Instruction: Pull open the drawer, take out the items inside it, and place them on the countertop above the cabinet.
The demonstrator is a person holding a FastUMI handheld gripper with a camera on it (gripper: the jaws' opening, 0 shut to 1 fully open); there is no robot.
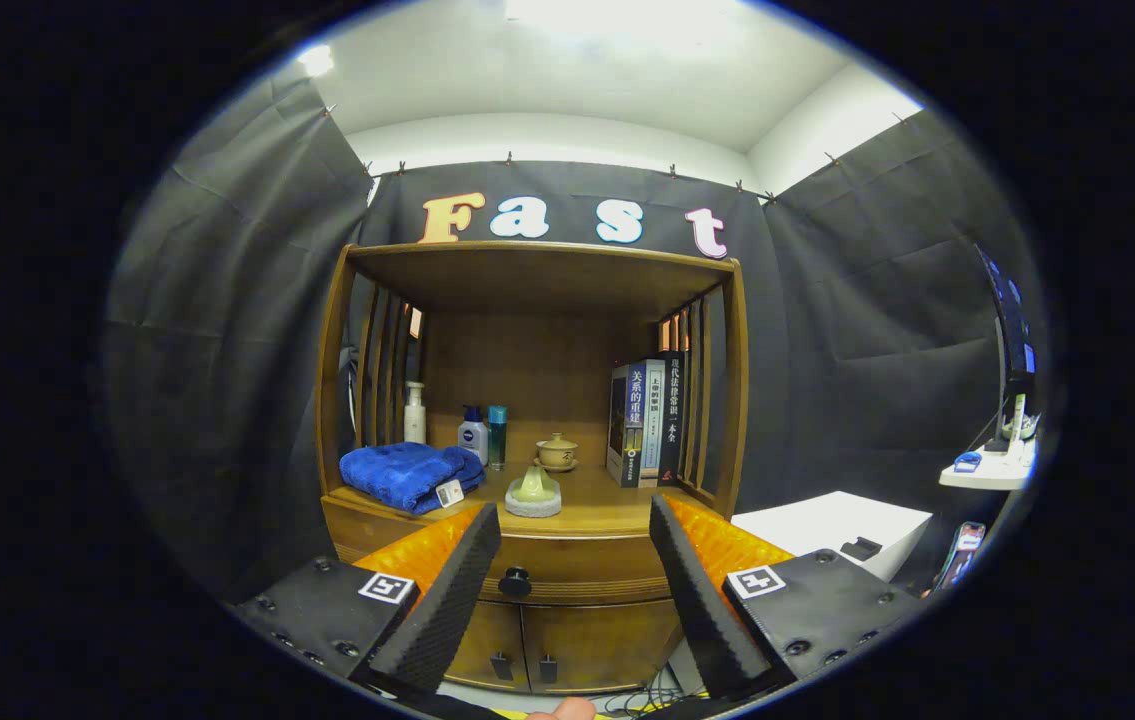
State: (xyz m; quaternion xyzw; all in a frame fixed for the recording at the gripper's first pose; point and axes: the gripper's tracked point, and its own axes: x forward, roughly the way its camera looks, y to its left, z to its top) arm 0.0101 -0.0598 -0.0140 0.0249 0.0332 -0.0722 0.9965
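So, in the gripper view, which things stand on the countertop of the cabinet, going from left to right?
Blue towel → white pump bottle → small blue-capped bottle → teal bottle → green lidded dish → teacup → books. The open gripper hovers before the drawer knob.

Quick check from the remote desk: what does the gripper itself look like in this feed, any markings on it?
The gripper has two wedge-shaped fingers with textured inner faces. Each sits on a dark plate with round screw heads and a square black-and-white tag. No cables visible on it.
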